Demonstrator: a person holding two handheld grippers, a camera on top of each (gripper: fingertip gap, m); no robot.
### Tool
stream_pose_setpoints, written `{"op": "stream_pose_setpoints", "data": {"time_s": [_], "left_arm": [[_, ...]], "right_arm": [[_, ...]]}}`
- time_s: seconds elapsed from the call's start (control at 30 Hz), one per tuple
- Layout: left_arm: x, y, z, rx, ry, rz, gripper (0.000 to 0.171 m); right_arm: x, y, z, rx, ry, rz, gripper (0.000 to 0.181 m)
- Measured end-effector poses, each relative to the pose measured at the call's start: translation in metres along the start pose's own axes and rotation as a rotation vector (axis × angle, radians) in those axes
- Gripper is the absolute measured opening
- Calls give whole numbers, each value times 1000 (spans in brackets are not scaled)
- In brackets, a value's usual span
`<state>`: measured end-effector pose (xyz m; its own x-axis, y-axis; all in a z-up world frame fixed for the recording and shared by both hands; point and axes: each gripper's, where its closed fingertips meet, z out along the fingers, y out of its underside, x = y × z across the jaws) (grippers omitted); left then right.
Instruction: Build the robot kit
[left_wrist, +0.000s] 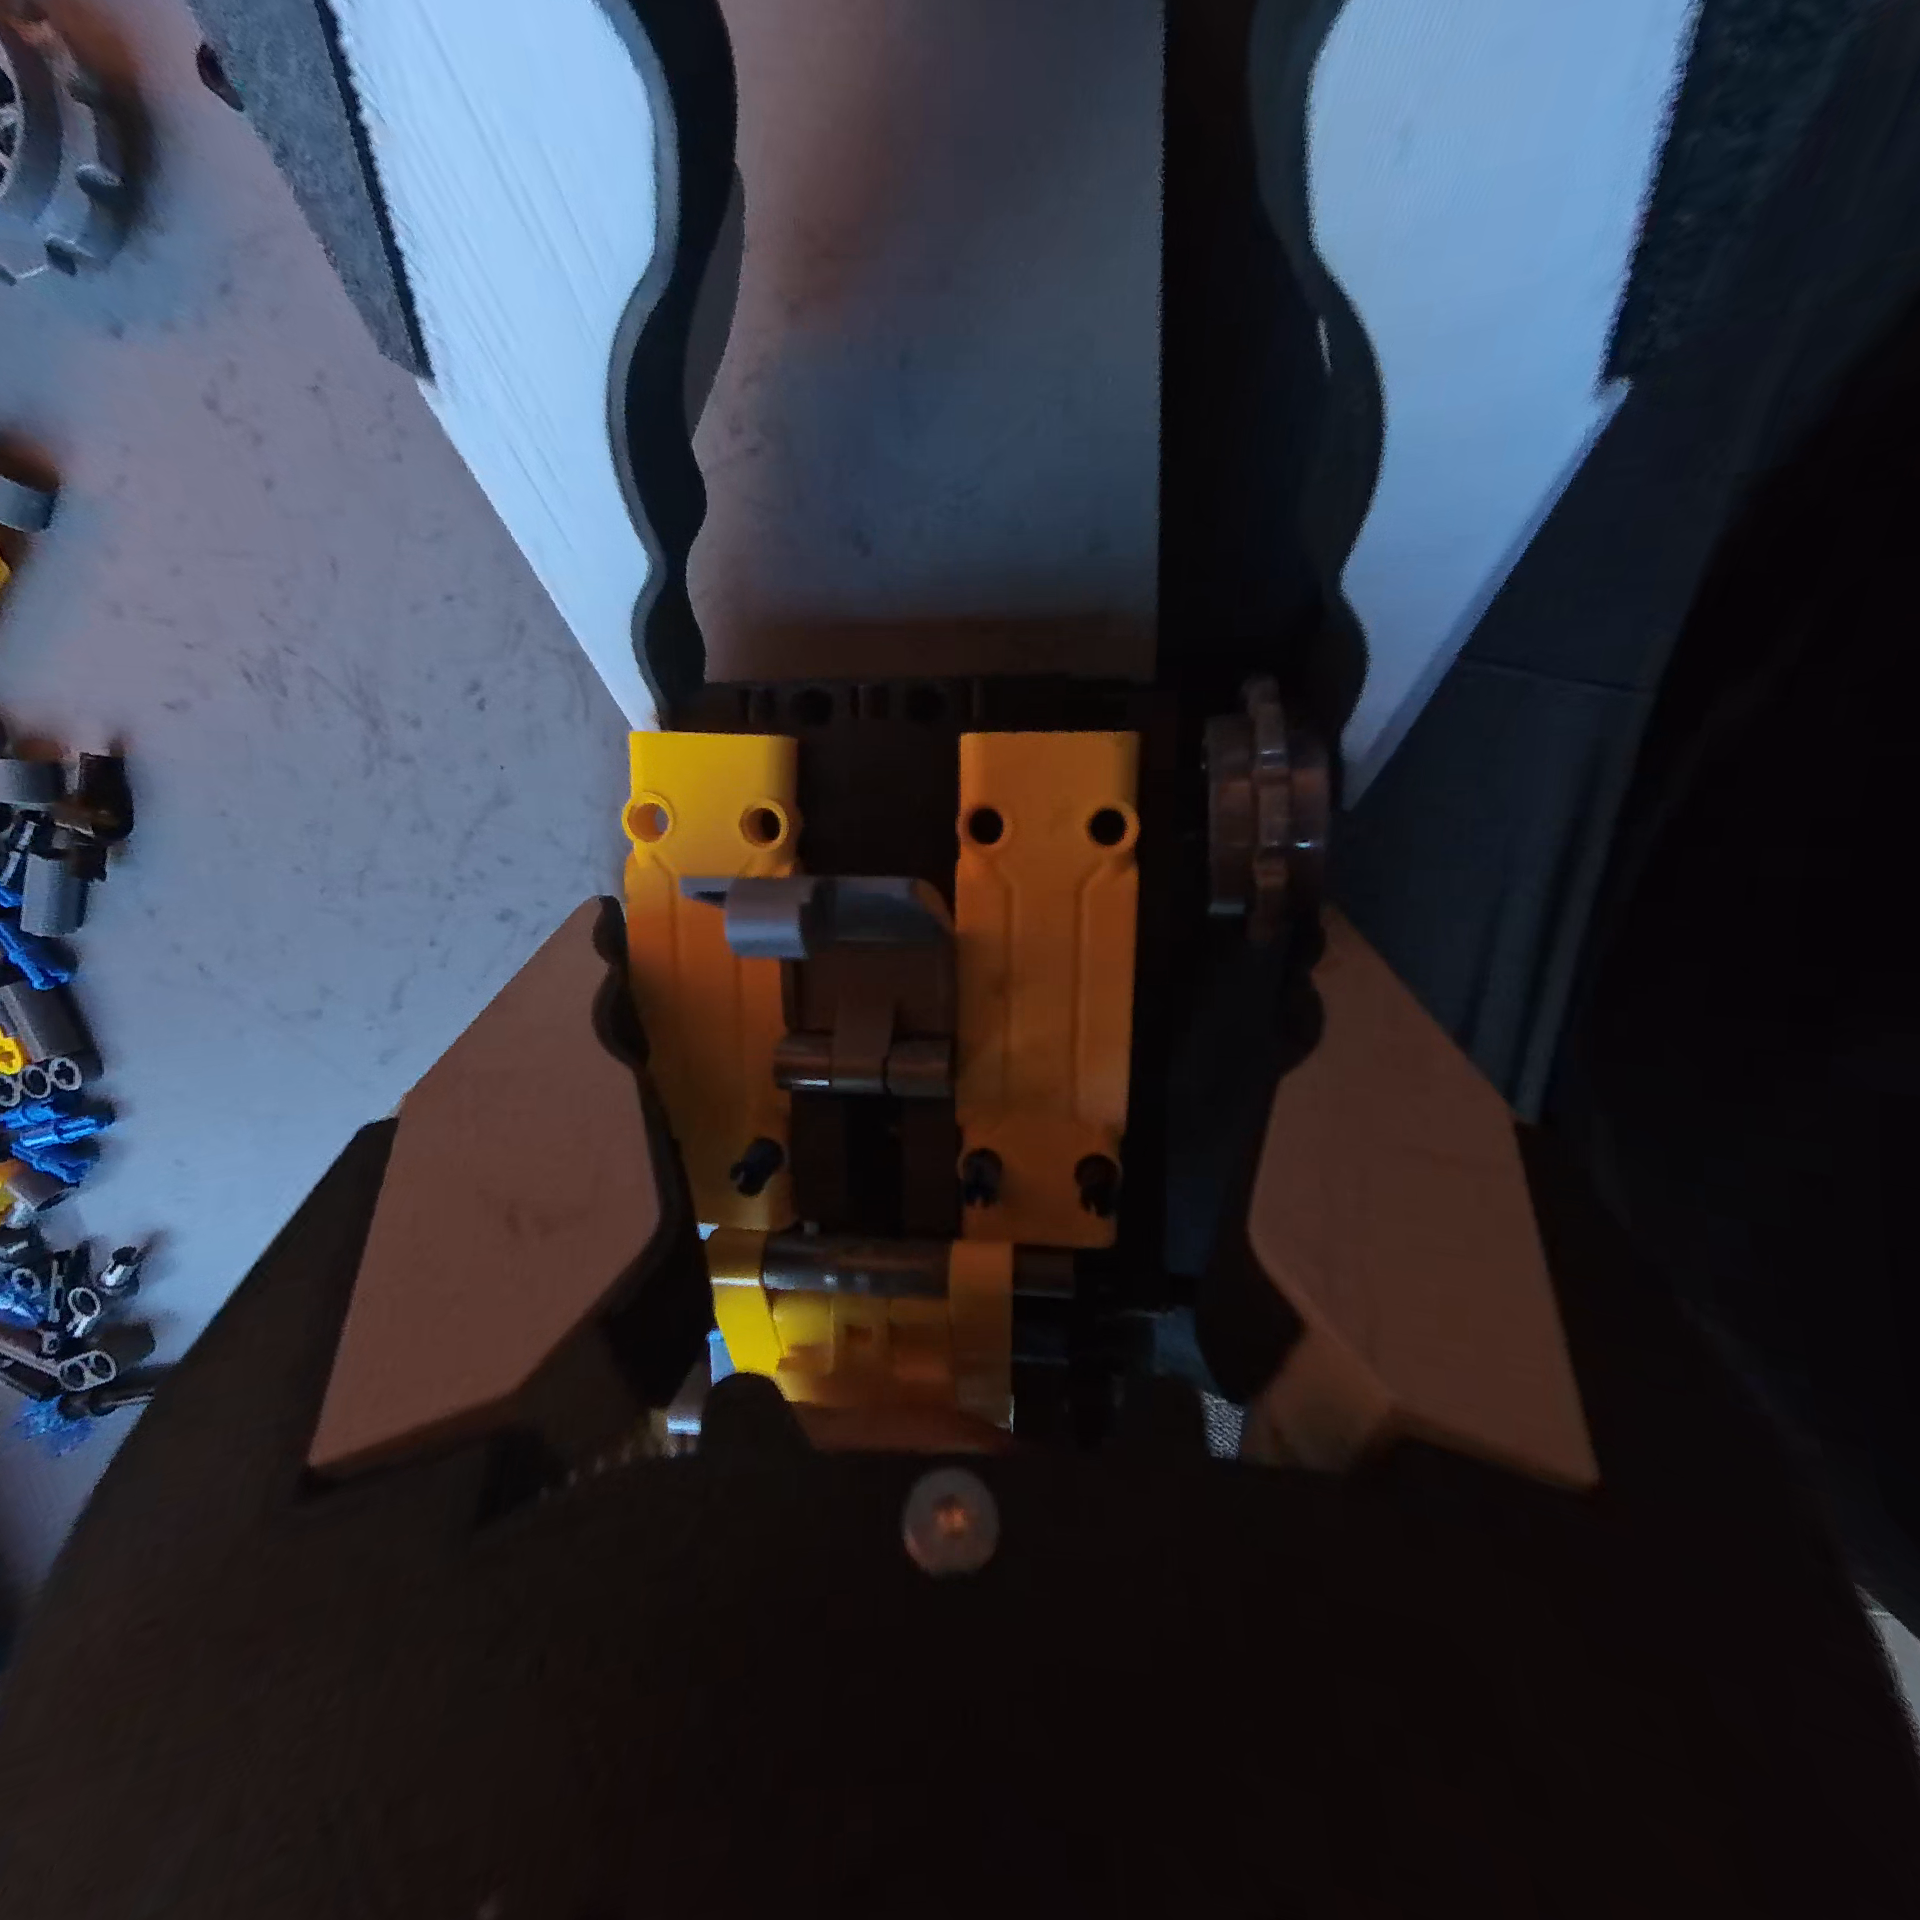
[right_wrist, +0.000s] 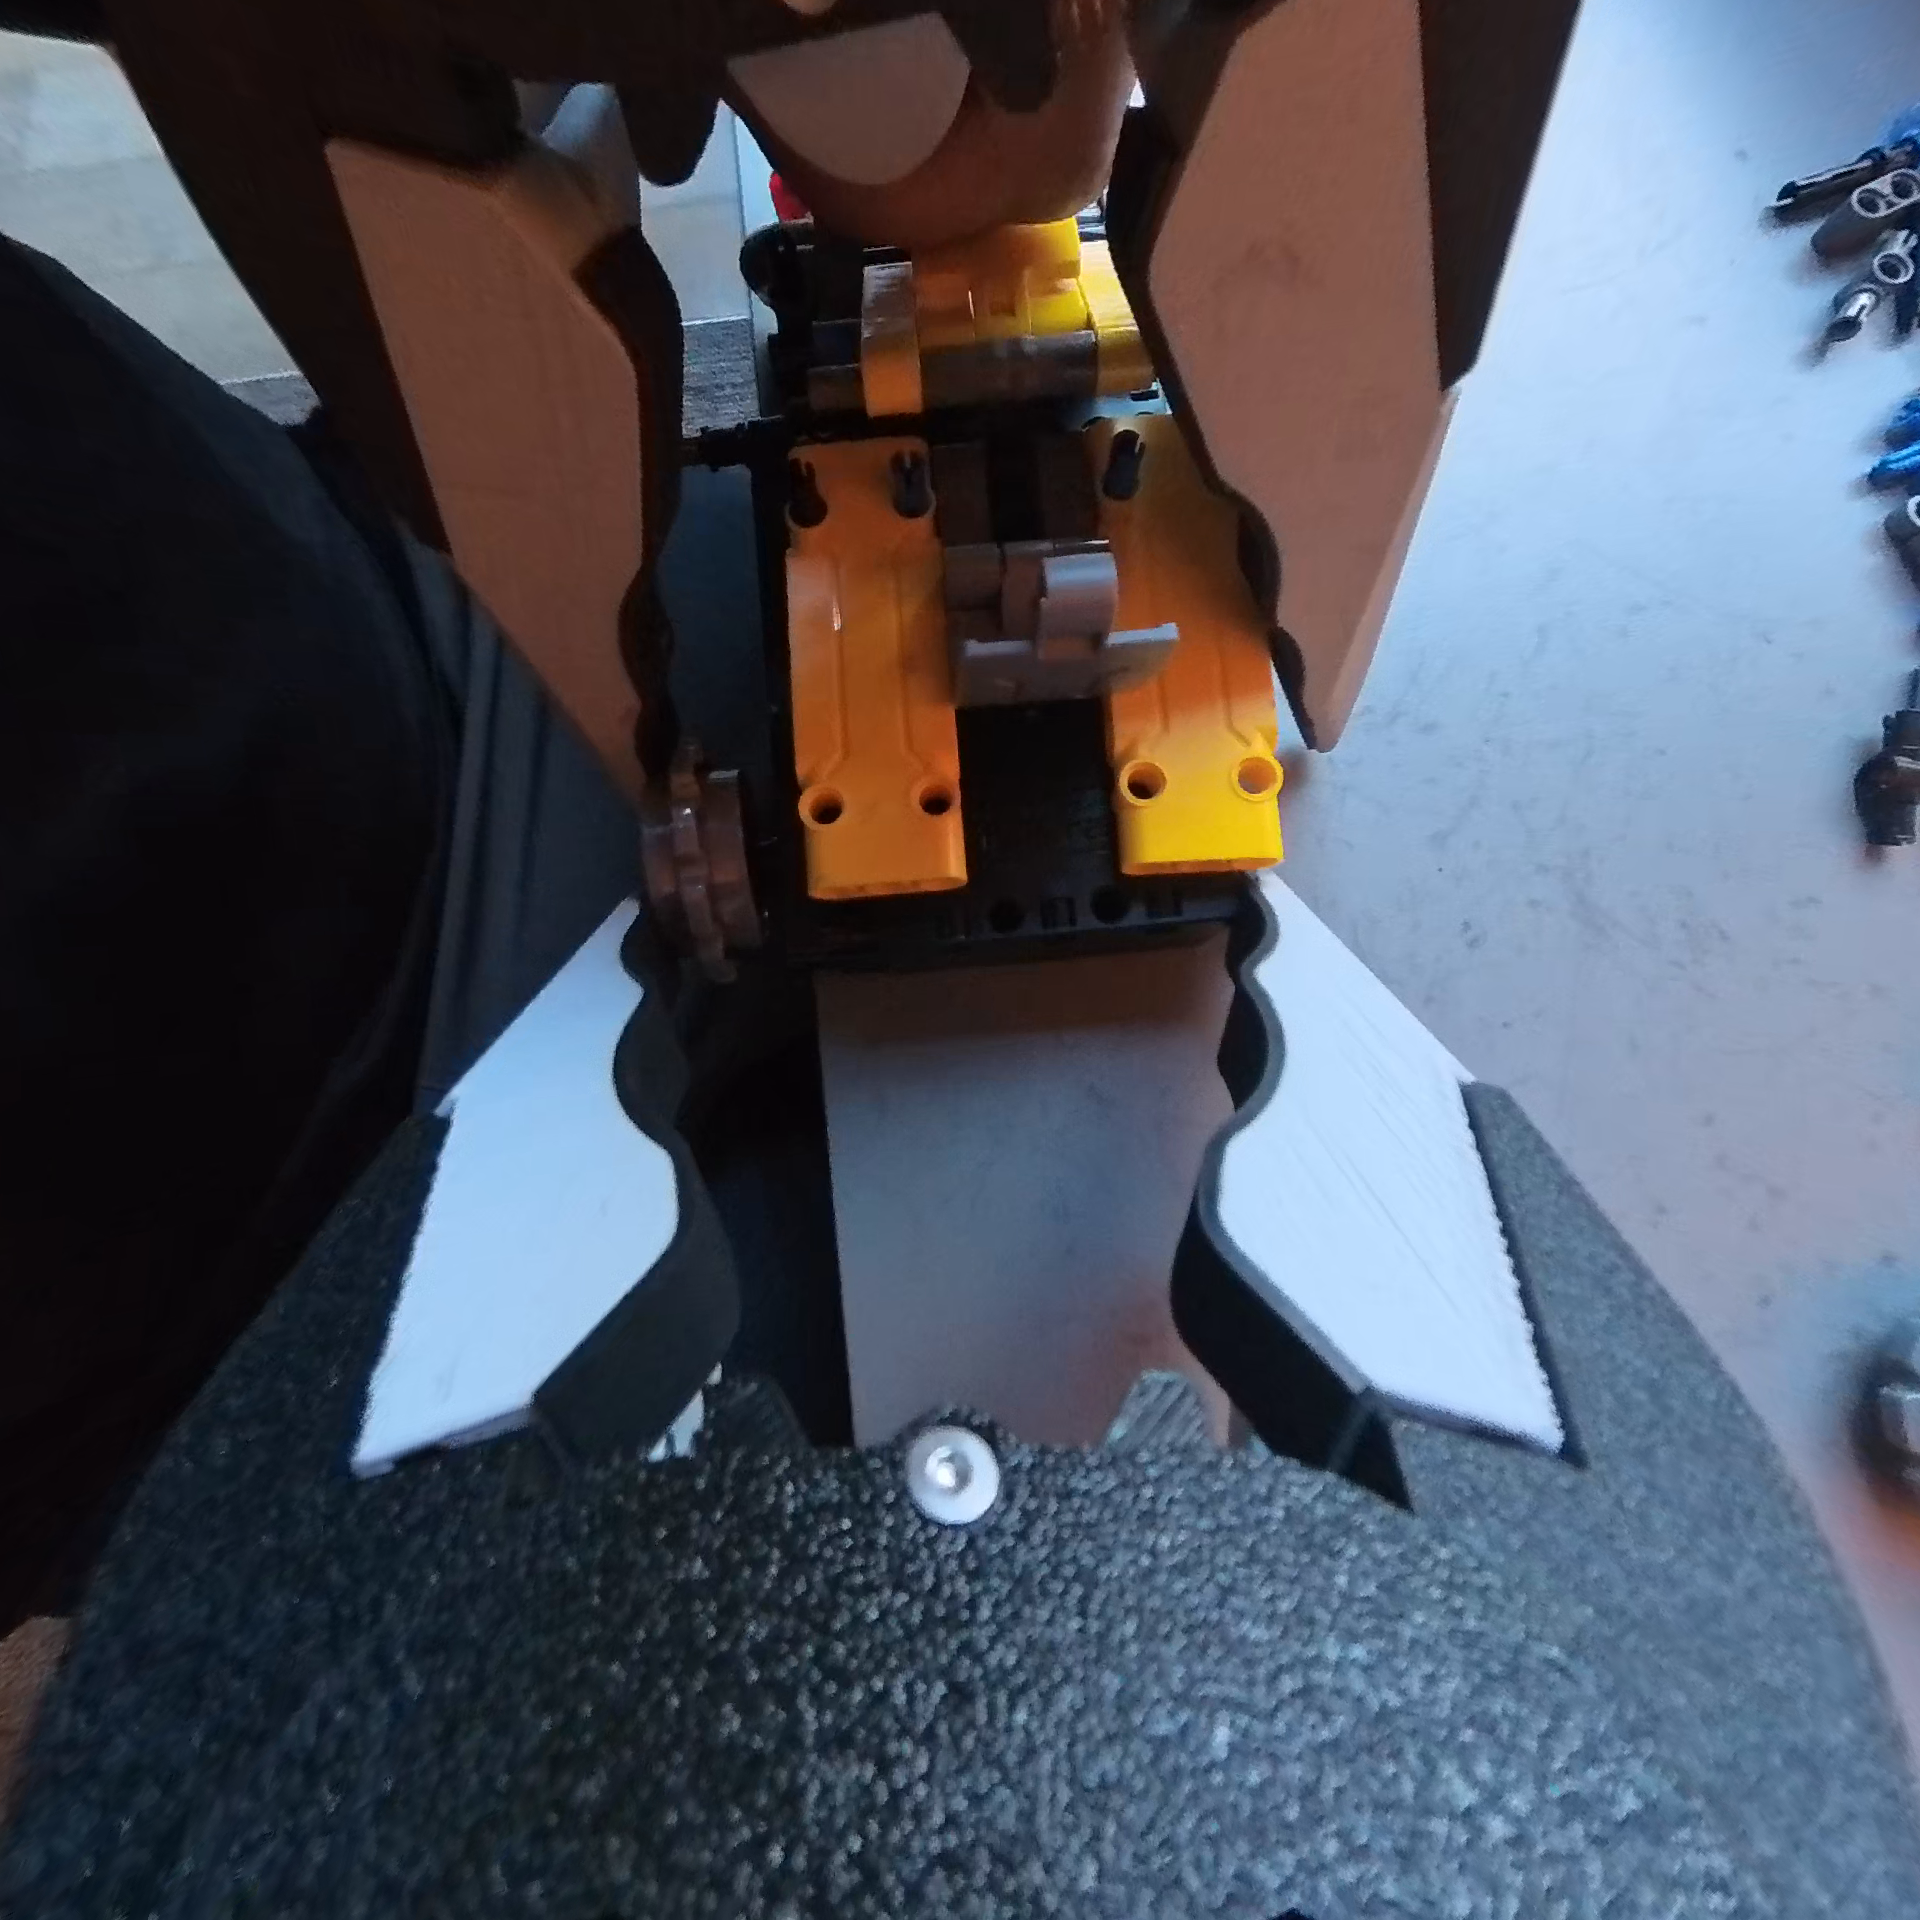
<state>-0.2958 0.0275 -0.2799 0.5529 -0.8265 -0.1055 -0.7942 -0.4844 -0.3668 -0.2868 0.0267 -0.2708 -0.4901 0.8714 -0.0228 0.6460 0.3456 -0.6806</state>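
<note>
Pebbled black gripper body fills the near foreground. Yellow-and-black brick model (left_wrist: 883, 997) is clamped by left gripper (left_wrist: 951, 935) between wavy black pads, brown gear (left_wrist: 1262, 805) at its side. Right gripper (right_wrist: 940, 914) is closed on the model's black end. Loose small parts (left_wrist: 52, 1091) are scattered on pale scuffed table (left_wrist: 312, 675)

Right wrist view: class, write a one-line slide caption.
Two grippers, right gripper and left gripper, meet on a yellow-and-black brick model above a pale table.
</note>
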Motion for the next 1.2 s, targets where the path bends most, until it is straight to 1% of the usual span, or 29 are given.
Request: {"op": "stream_pose_setpoints", "data": {"time_s": [0.3,0.47,0.53,0.57,0.6,0.67,0.7,0.77,0.87,0.93,1.0,1.03,1.1,1.2], "left_arm": [[-1,0,0,6,-2,-13,119],[-2,3,0,-4,-19,-23,121],[-5,4,0,1,-23,-42,121],[-6,5,-1,5,-24,-55,122],[-7,5,-2,19,-27,-65,122],[-11,8,-3,31,-22,-97,122],[-11,9,-5,35,-12,-105,122],[-11,13,-7,17,-7,-113,123],[-10,16,-8,30,-4,-112,123],[-10,11,-11,78,43,-150,121],[-14,5,-13,128,95,-211,117],[-21,3,-13,140,93,-238,115],[-37,5,-11,140,60,-268,109],[-54,3,-9,147,45,-303,109]], "right_arm": [[1,-1,1,-5,-12,-4,104],[0,-5,3,15,-10,12,110],[6,-8,3,24,28,43,110],[9,-10,1,43,60,58,115],[12,-14,-3,81,97,78,116],[7,-18,-18,172,144,112,112],[4,-14,-29,195,179,124,112],[0,4,-58,251,244,170,107],[3,45,-106,368,322,328,95],[4,67,-134,474,324,437,89],[6,75,-159,615,311,510,81],[7,77,-168,680,302,532,78],[11,81,-176,738,295,564,69],[17,87,-169,693,326,571,71]]}}
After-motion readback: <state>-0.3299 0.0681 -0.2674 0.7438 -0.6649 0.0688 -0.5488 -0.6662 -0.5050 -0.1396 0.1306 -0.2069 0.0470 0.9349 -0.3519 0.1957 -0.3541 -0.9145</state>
